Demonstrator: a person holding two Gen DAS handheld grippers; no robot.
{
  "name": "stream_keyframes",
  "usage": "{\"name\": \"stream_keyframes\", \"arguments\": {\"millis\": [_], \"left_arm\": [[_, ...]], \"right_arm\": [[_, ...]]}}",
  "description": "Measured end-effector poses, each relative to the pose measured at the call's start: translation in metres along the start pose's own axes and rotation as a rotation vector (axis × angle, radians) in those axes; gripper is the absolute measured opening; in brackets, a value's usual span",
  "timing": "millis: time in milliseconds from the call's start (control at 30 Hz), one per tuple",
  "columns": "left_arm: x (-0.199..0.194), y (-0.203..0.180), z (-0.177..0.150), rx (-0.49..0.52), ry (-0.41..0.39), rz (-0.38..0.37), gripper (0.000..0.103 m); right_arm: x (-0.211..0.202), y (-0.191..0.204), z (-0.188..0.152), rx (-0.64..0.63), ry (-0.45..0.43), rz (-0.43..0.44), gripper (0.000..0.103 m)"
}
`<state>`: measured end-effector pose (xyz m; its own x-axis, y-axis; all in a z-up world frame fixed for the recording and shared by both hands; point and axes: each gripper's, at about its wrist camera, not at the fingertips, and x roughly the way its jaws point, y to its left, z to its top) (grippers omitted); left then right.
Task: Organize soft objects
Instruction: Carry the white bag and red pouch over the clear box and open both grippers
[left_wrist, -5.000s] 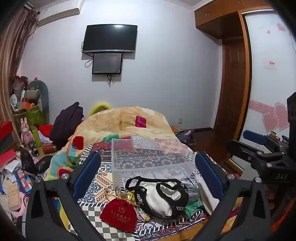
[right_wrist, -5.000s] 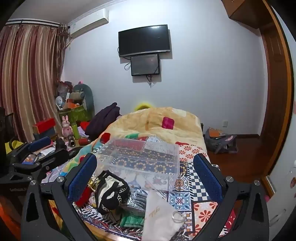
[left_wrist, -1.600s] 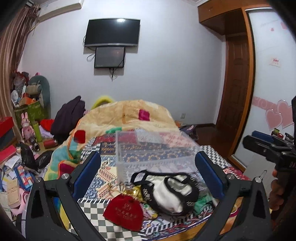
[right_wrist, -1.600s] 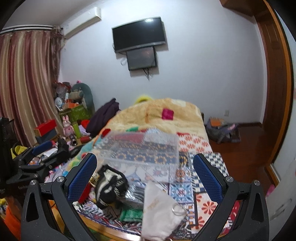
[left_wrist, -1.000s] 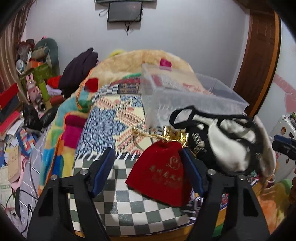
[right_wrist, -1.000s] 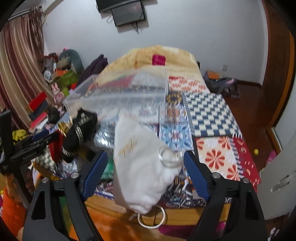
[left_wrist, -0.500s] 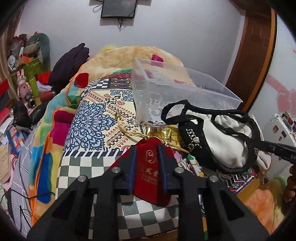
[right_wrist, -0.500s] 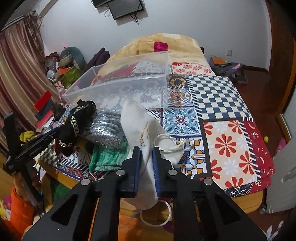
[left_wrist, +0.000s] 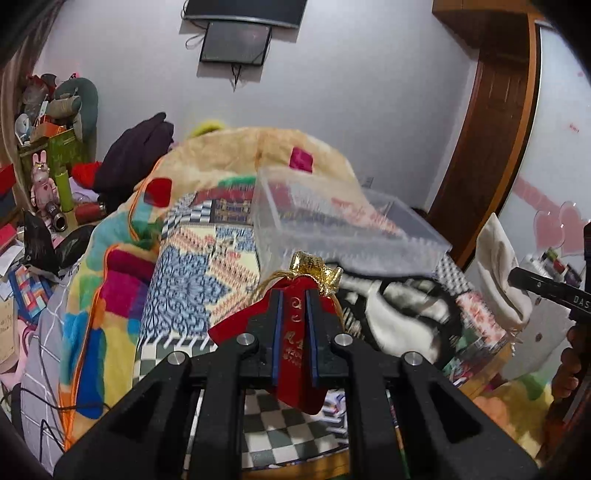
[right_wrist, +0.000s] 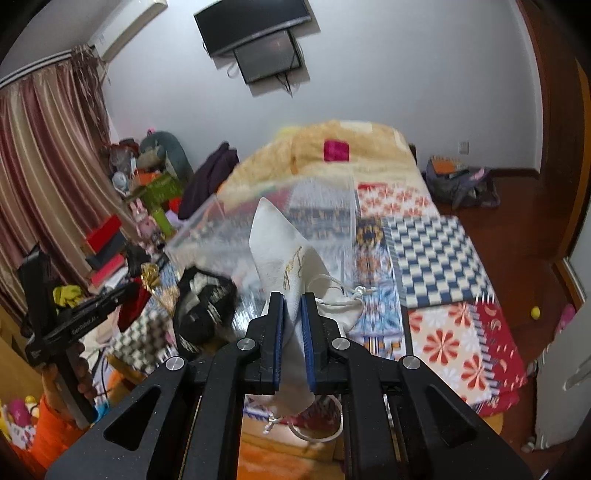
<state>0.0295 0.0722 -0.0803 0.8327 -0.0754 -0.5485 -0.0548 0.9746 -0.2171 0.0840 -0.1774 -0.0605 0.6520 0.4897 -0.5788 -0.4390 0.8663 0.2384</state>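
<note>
My left gripper (left_wrist: 294, 295) is shut on a red velvet pouch (left_wrist: 295, 332) with a gold top and holds it lifted above the bed. My right gripper (right_wrist: 293, 299) is shut on a white drawstring pouch (right_wrist: 284, 258) and holds it lifted too; that pouch also shows at the right of the left wrist view (left_wrist: 496, 273). A clear plastic bin (left_wrist: 332, 225) stands on the patterned bedspread beyond both pouches. A black-and-white cloth bag (left_wrist: 399, 314) lies in front of the bin; it also shows in the right wrist view (right_wrist: 203, 302).
The bed (right_wrist: 436, 251) has a yellow blanket heap (left_wrist: 258, 151) at its far end. Clutter, boxes and toys (right_wrist: 147, 192) crowd the floor on the left. A wooden door (left_wrist: 476, 147) and bags on the floor (right_wrist: 458, 181) are on the right.
Both grippers have risen from the bed, each lifting its pouch clear of the pile. The view has tilted up toward the bin and wall.
</note>
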Motion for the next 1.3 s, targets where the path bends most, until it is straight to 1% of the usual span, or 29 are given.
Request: {"name": "stream_keyframes", "arguments": {"millis": [167, 300, 500, 733, 833, 933, 1067, 1133, 1300], "left_arm": [[-0.009, -0.004, 0.018, 0.018, -0.059, -0.006, 0.01], [-0.016, -0.008, 0.034, 0.021, -0.106, -0.017, 0.01], [-0.013, -0.015, 0.061, 0.026, -0.168, -0.032, 0.01], [0.007, -0.026, 0.091, 0.037, -0.195, -0.071, 0.01], [0.021, -0.032, 0.101, 0.056, -0.187, -0.062, 0.01], [0.039, -0.035, 0.105, 0.064, -0.163, -0.052, 0.01], [0.07, -0.035, 0.106, 0.067, -0.101, -0.041, 0.01], [0.088, -0.036, 0.104, 0.073, -0.058, -0.036, 0.01], [0.13, -0.04, 0.096, 0.127, 0.042, 0.01, 0.01]], "right_arm": [[-0.002, 0.012, 0.023, -0.026, -0.084, 0.016, 0.009], [0.003, 0.022, 0.038, -0.055, -0.128, 0.025, 0.009], [0.016, 0.029, 0.056, -0.074, -0.168, 0.026, 0.009], [0.038, 0.035, 0.078, -0.077, -0.183, 0.026, 0.009], [0.051, 0.04, 0.084, -0.084, -0.176, 0.01, 0.009], [0.067, 0.039, 0.086, -0.085, -0.151, -0.006, 0.009], [0.093, 0.034, 0.088, -0.084, -0.088, -0.032, 0.009], [0.104, 0.03, 0.086, -0.084, -0.056, -0.044, 0.009], [0.126, 0.022, 0.076, -0.083, 0.033, -0.06, 0.009]]}}
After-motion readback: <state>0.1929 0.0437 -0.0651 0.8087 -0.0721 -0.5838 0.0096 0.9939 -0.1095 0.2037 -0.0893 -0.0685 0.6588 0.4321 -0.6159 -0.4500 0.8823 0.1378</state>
